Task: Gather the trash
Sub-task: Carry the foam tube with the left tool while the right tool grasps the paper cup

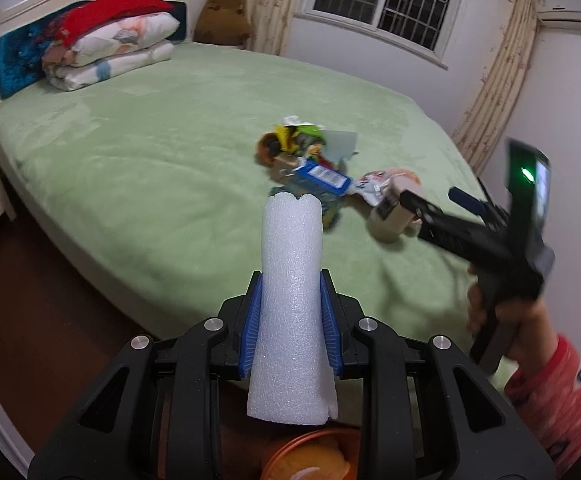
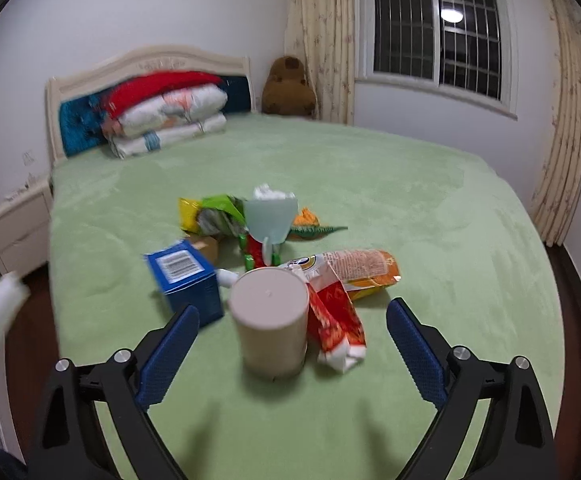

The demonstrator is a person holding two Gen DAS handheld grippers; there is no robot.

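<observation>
My left gripper [image 1: 292, 284] is shut on a white foam tube [image 1: 290, 312], which stands up between its blue pads over the bed's edge. A trash pile lies mid-bed: a blue box [image 2: 184, 280], a beige paper cup [image 2: 270, 320], a red wrapper [image 2: 334, 320], an orange snack bag [image 2: 366, 268], a green-yellow bag [image 2: 210, 212] and a pale plastic cup [image 2: 270, 216]. My right gripper [image 2: 292, 312] is open, its fingers [image 2: 170, 344] standing either side of the beige cup without touching it. In the left wrist view the right gripper [image 1: 430, 204] reaches the cup [image 1: 388, 216] from the right.
An orange bin [image 1: 310, 456] sits below my left gripper. Folded quilts [image 2: 166, 120] and a brown plush toy [image 2: 288, 88] are by the headboard. A white nightstand [image 2: 18, 228] stands left of the green bed [image 2: 430, 220]. Dark wooden floor [image 1: 30, 280] surrounds the bed.
</observation>
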